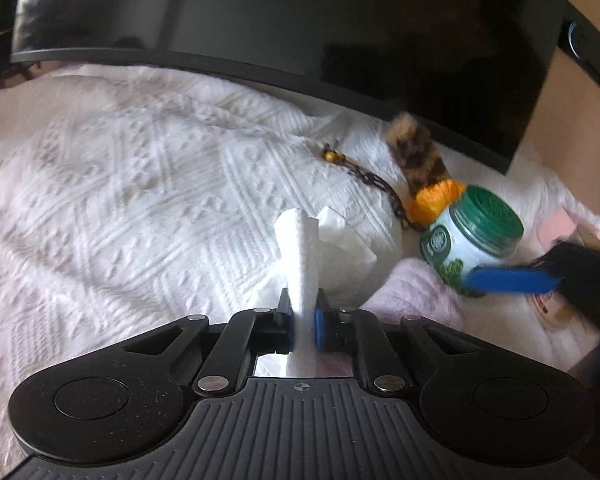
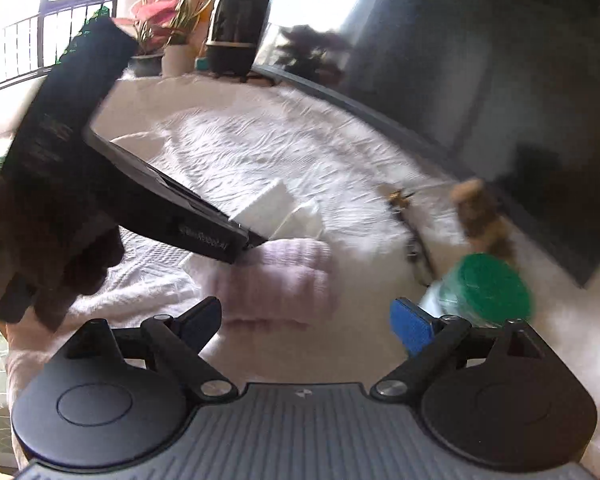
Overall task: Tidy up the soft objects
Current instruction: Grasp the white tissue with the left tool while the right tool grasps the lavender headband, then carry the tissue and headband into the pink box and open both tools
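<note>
Two tongs over a white textured bedspread (image 1: 120, 184): left (image 1: 303, 318) pinching folded white cloth (image 1: 300, 248), right (image 2: 306, 322) wide, empty.

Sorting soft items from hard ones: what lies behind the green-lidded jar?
Behind the jar: an orange-and-brown furry toy with a chain, then the dark screen. The toy's base is hidden.

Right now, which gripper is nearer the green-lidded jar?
Right. The right gripper, open, has a blue pad beside the green-lidded jar. The left gripper is shut on a white cloth, farther left of the jar.
</note>
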{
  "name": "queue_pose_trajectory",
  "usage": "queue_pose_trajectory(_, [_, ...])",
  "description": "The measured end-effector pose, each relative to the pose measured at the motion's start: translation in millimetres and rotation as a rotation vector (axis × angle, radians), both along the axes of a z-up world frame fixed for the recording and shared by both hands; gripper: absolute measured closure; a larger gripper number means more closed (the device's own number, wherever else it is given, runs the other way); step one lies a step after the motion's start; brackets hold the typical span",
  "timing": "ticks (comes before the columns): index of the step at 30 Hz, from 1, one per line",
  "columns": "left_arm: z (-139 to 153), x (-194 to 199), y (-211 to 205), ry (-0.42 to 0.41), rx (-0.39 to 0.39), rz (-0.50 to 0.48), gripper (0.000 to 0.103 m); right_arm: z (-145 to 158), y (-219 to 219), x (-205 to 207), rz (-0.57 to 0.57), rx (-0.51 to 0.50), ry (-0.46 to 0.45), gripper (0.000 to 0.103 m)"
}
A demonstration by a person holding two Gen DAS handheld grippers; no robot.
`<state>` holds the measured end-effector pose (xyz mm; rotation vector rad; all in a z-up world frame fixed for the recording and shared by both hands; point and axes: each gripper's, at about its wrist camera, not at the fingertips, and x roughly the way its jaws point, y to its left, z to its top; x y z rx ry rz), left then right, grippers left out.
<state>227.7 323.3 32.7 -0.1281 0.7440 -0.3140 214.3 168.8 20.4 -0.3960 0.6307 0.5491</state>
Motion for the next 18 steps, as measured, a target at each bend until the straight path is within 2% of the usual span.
queue_pose_trajectory(3, [4,-5,4,-0.013,0.011,0.008,0.091,-10,13,15,0.017,0.044,0.059,0.016])
queue_pose_trajectory(4, [6,-7,6,-0.019,0.02,0.014,0.092,-12,16,18,0.026,0.054,0.082,0.034])
queue_pose_trajectory(5, [8,-9,8,-0.024,0.027,0.024,0.092,-13,19,18,0.035,0.061,0.113,0.06])
queue_pose_trajectory(7, [19,-14,12,-0.053,0.02,0.044,0.092,-9,22,16,0.041,0.073,0.165,0.073])
queue_pose_trajectory(8, [27,-16,14,-0.076,0.016,0.05,0.092,-3,21,9,0.043,0.071,0.148,0.077])
queue_pose_trajectory(13, [82,-7,10,-0.18,0.004,0.037,0.092,46,-8,-18,0.028,0.108,0.089,0.077])
queue_pose_trajectory(18, [128,12,-25,-0.229,0.01,-0.015,0.092,110,-59,-31,-0.082,0.139,0.023,0.077])
